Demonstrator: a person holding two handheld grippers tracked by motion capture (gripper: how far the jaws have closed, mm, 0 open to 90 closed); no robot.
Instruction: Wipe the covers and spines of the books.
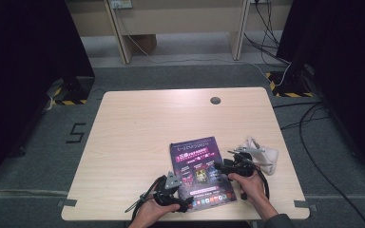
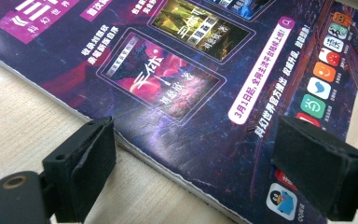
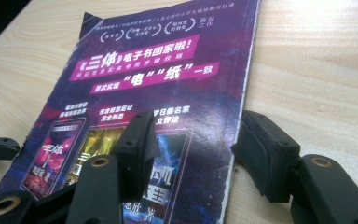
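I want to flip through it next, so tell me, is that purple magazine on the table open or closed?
Closed. The magazine lies flat on the table, cover up, its page edges stacked together along the side.

Light wooden surface (image 1: 138, 123) with a round cable hole (image 1: 215, 100) near its far edge, grey carpet floor (image 1: 180, 73) around it, pale wooden furniture legs (image 1: 123, 42) beyond it, black drapes (image 1: 24, 57) flanking both sides, yellow-black striped tape (image 1: 290, 92) and loose cables (image 1: 313, 142) to its right
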